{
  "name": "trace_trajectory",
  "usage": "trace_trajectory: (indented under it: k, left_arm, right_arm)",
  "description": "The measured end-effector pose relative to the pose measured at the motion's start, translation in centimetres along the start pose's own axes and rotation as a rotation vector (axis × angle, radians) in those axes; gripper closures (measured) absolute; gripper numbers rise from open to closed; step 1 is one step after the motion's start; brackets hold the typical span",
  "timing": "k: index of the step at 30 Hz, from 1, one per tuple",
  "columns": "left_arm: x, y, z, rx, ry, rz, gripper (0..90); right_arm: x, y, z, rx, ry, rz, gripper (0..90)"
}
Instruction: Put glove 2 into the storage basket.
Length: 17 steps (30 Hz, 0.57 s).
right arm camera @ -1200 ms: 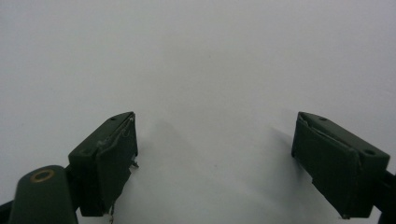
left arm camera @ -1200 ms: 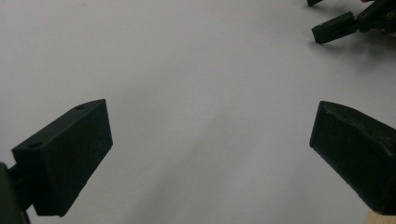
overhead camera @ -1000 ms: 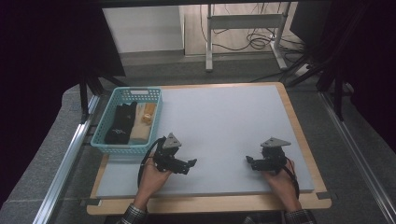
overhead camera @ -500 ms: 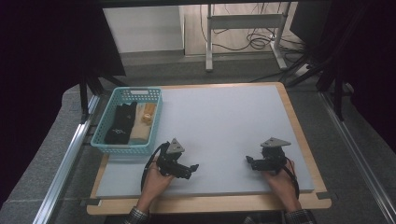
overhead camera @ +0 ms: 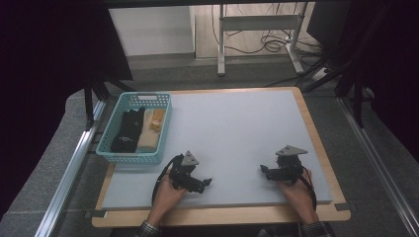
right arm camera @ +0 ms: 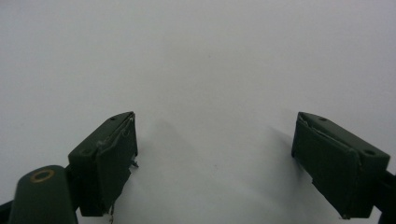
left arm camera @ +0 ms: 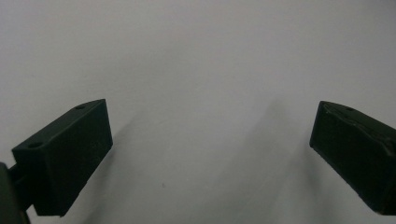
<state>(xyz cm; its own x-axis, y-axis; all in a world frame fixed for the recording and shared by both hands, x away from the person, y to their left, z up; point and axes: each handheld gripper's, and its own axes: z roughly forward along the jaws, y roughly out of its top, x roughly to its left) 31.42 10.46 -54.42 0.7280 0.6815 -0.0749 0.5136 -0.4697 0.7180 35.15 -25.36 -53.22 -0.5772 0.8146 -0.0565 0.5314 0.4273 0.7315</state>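
Both hand-held grippers, left (overhead camera: 203, 183) and right (overhead camera: 265, 172), rest gaping and empty on the counter (overhead camera: 237, 128); one teal basket (overhead camera: 114, 150) just beyond the left holds three folded cloths, nothing between

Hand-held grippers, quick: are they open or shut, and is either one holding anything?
Left black hand-held gripper: open, jaws wide apart, holding nothing, over the pale grey table mat.
Right black hand-held gripper: open, holding nothing.
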Motion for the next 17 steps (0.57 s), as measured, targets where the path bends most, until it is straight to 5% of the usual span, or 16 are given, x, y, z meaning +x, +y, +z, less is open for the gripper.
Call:
trace_trajectory:
  k: [17]
  left_arm:
    - [-0.46,0.10,0.54,0.047,0.046,0.021,0.0]
  right_arm:
    - [0.00,-0.02,0.01,0.001,-0.001,0.001,13.7]
